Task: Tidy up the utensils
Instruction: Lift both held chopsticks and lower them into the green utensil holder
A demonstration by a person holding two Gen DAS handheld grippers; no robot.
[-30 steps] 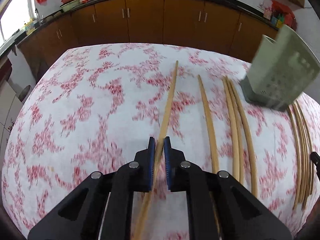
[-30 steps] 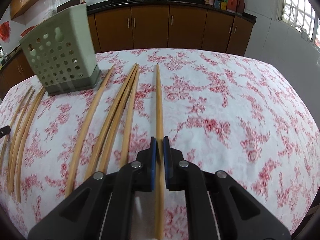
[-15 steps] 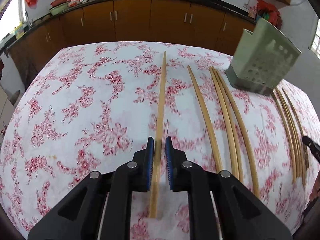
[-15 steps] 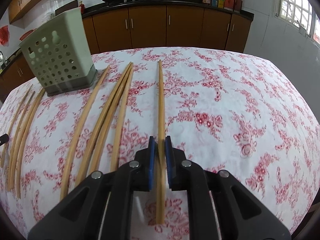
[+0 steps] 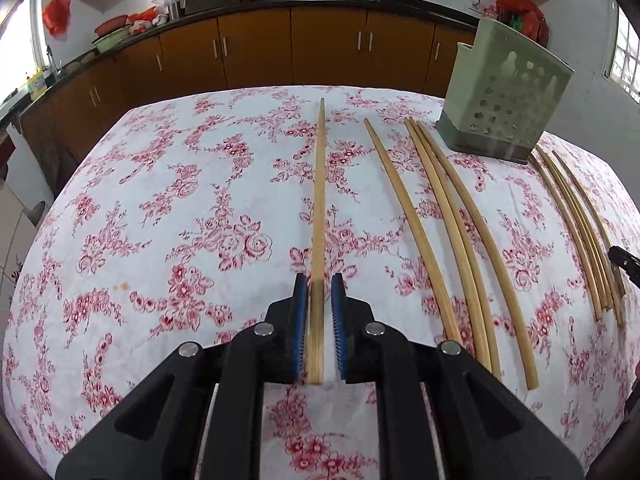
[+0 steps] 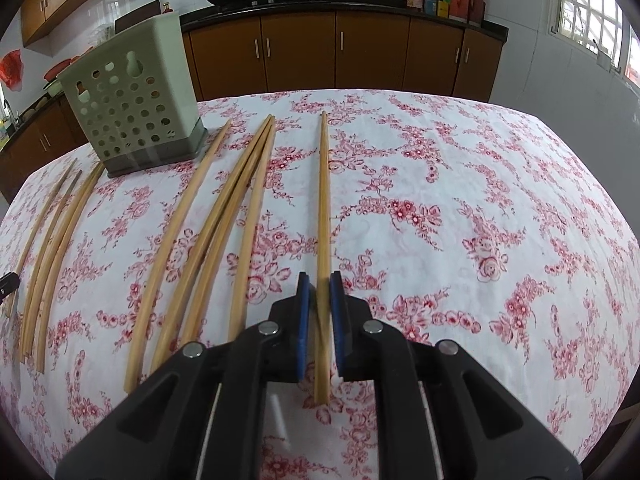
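Chopstick point(image 5: 319, 216) between left claw point(image 5: 320, 284) pads, lying flat on floral table point(image 5: 160, 220), tip pointing away; pads narrow but a sliver apart from the wood, not clamped. Second chopstick point(image 6: 323, 216) likewise between right claw point(image 6: 319, 284) pads, narrow gap, whether gripped or just straddled hard to tell. Further out, more chopsticks point(image 6: 216, 232) side by side toward green holder point(image 6: 132, 100), upright near far edge. Another bundle point(image 5: 576, 224) beyond holder.

No readable text, labels, brands, numbers — anywhere
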